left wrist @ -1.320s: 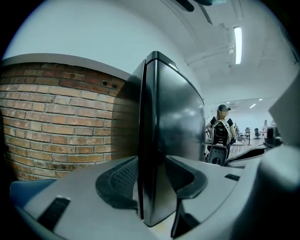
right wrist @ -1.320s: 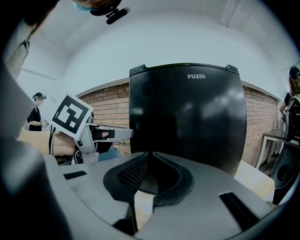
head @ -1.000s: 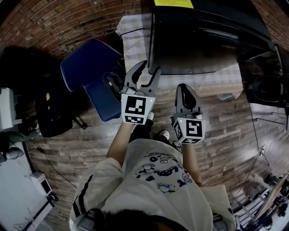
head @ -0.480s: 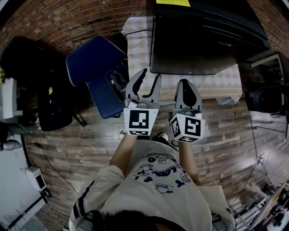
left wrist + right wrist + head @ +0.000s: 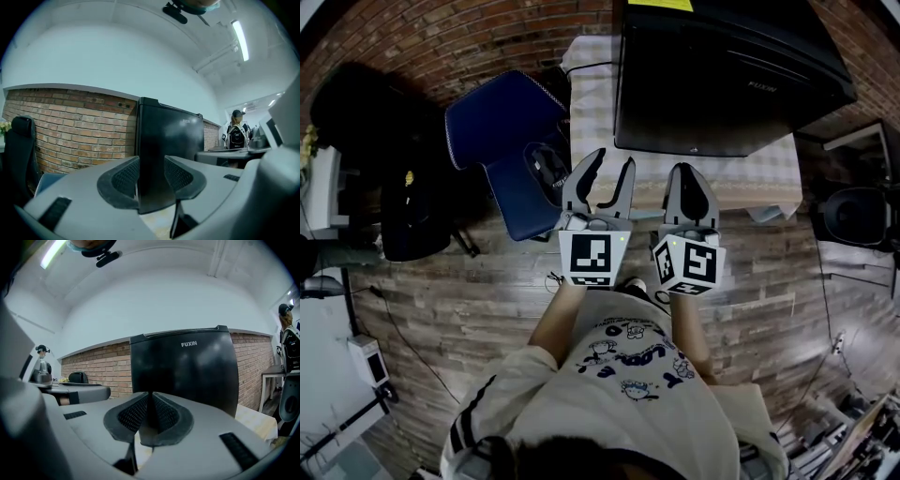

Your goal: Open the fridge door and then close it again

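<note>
As door sits shut, fridge black, glossy.

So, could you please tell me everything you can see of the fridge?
The fridge is small and black, with a glossy front, white FUXIN lettering near the top and a yellow label on top. It stands upright, door apparently shut, on a table with a checked cloth, before a brick wall. The left tool and right tool hang clear of it.
</note>
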`<action>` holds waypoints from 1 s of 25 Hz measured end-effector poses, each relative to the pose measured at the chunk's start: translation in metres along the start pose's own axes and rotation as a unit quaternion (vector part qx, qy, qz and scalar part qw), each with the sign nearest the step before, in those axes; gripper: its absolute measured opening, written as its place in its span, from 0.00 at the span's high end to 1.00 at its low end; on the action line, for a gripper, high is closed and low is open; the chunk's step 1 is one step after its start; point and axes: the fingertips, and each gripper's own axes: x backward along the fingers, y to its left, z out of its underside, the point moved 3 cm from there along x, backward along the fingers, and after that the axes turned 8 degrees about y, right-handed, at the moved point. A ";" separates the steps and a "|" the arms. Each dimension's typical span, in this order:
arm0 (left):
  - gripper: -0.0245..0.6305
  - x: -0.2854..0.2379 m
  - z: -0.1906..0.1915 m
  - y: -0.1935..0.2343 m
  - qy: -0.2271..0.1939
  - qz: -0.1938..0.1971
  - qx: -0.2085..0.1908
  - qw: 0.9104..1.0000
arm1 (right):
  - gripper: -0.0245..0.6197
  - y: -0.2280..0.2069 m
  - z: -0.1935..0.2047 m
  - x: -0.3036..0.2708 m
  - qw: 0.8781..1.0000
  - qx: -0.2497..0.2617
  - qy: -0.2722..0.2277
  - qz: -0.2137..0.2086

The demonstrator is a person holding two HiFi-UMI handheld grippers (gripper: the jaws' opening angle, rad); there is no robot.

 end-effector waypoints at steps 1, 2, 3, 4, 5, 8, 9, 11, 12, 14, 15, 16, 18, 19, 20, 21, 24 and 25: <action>0.70 0.002 0.000 -0.001 0.000 -0.002 0.000 1.000 | 0.90 0.001 0.000 0.001 1.000 0.001 0.000 -0.002; 0.70 0.003 0.001 -0.001 0.000 -0.003 -0.001 1.000 | 0.90 0.002 0.000 0.003 1.000 0.002 0.000 -0.003; 0.70 0.005 0.001 -0.002 0.000 -0.004 -0.001 1.000 | 0.90 0.002 0.000 0.005 1.000 0.003 0.000 -0.005; 0.70 0.006 0.001 -0.003 0.000 -0.005 0.000 1.000 | 0.90 0.002 0.000 0.006 1.000 0.004 0.000 -0.006; 0.70 0.007 0.000 -0.005 0.000 -0.006 -0.001 1.000 | 0.90 0.002 0.000 0.008 1.000 0.005 0.000 -0.007; 0.70 0.011 0.000 -0.008 -0.001 -0.008 0.000 1.000 | 0.90 0.002 0.000 0.011 1.000 0.008 -0.001 -0.009; 0.70 0.012 -0.001 -0.009 -0.002 -0.008 0.000 1.000 | 0.90 0.002 0.000 0.013 1.000 0.008 -0.001 -0.010; 0.70 0.013 -0.001 -0.011 -0.002 -0.010 -0.001 1.000 | 0.90 0.001 0.000 0.014 1.000 0.009 -0.001 -0.010; 0.70 0.014 -0.001 -0.011 -0.002 -0.011 -0.001 1.000 | 0.90 0.001 0.000 0.015 1.000 0.009 -0.001 -0.010; 0.70 0.016 -0.002 -0.013 -0.003 -0.013 -0.002 1.000 | 0.90 0.000 0.000 0.017 1.000 0.010 -0.001 -0.011; 0.70 0.017 -0.002 -0.013 -0.004 -0.014 -0.003 1.000 | 0.90 0.000 0.000 0.018 1.000 0.010 -0.001 -0.011; 0.70 0.017 -0.002 -0.014 -0.004 -0.015 -0.003 1.000 | 0.90 0.000 0.000 0.018 1.000 0.011 -0.001 -0.011; 0.70 0.019 -0.003 -0.014 -0.005 -0.017 -0.003 1.000 | 0.90 0.000 0.000 0.019 1.000 0.011 -0.001 -0.010; 0.70 0.019 -0.003 -0.014 -0.005 -0.017 -0.003 1.000 | 0.90 -0.001 0.000 0.020 1.000 0.011 -0.001 -0.010; 0.70 0.019 -0.004 -0.015 -0.006 -0.018 -0.003 1.000 | 0.90 -0.001 0.000 0.020 1.000 0.011 -0.001 -0.010; 0.70 0.019 -0.004 -0.015 -0.006 -0.019 -0.003 1.000 | 0.90 -0.002 -0.001 0.020 1.000 0.011 -0.002 -0.010; 0.70 0.019 -0.004 -0.016 -0.007 -0.020 -0.005 1.000 | 0.90 -0.002 -0.001 0.020 1.000 0.011 -0.002 -0.012; 0.70 0.019 -0.004 -0.016 -0.007 -0.020 -0.005 1.000 | 0.90 -0.002 0.000 0.020 1.000 0.012 -0.002 -0.012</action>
